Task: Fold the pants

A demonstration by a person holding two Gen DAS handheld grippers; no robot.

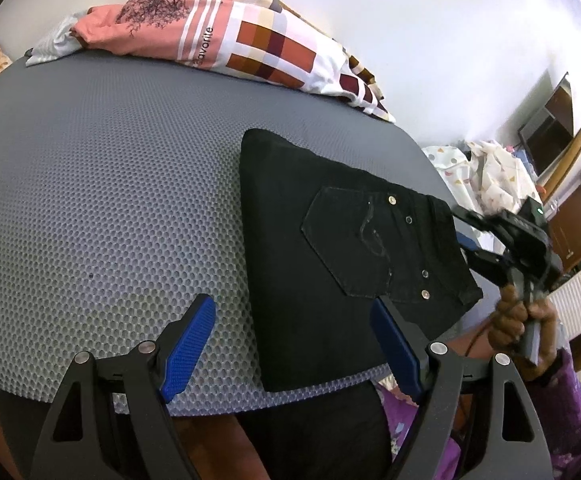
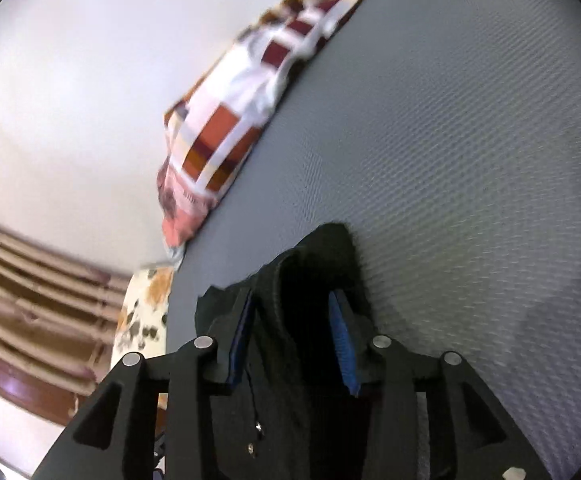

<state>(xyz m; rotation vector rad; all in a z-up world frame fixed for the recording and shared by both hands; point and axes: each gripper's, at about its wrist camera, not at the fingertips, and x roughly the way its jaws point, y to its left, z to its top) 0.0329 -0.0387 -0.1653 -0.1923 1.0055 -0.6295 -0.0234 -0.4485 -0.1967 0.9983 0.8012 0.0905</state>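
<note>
Black pants (image 1: 290,208) lie folded flat on the grey honeycomb mat (image 1: 110,180), back pocket and rivets facing up. My left gripper (image 1: 292,302) hovers open over the pants' near left edge, nothing between its blue pads. A hand holds my right gripper (image 1: 470,240) at the waistband edge on the right. In the right wrist view a bunched fold of the pants (image 2: 322,248) stands between the jaws of the right gripper (image 2: 292,296). The blue pads (image 2: 340,336) sit well apart and do not seem to press the cloth.
A pile of pink and checked cloth (image 1: 230,28) lies along the mat's far edge, also seen as checked cloth (image 2: 218,128). White printed bedding (image 1: 490,176) and wooden furniture (image 1: 578,208) stand off to the right. A purple sleeve (image 1: 570,420) is near the front edge.
</note>
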